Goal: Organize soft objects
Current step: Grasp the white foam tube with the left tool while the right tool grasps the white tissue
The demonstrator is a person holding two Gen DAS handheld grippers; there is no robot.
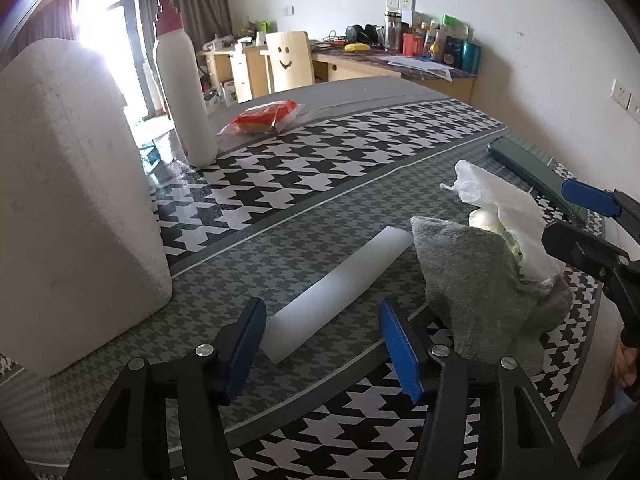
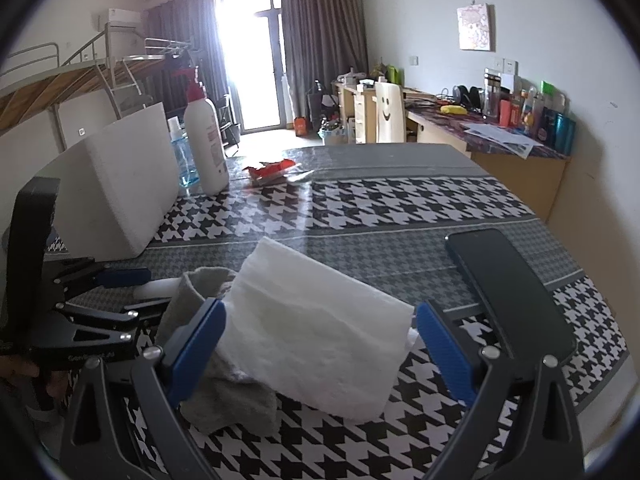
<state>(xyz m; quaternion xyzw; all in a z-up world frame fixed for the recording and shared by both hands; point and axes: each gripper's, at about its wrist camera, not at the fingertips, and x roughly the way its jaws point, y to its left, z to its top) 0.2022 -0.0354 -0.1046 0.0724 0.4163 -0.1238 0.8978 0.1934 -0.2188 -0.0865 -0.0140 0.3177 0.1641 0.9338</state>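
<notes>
A white foam strip (image 1: 340, 292) lies on the houndstooth table, its near end between the open fingers of my left gripper (image 1: 322, 350). To its right a grey cloth (image 1: 484, 280) is heaped with a white tissue (image 1: 504, 204) on top. In the right wrist view the white tissue (image 2: 316, 332) lies over the grey cloth (image 2: 236, 400), between the open fingers of my right gripper (image 2: 320, 356). My left gripper (image 2: 100, 300) also shows there at the left, and my right gripper (image 1: 584, 220) shows at the right edge of the left wrist view.
A big white foam block (image 1: 68, 200) stands at the left, a white pump bottle (image 1: 184, 84) and a red snack packet (image 1: 264, 116) behind it. A dark phone (image 2: 512, 292) lies at the right. A blue bottle (image 2: 184, 160) stands by the pump bottle.
</notes>
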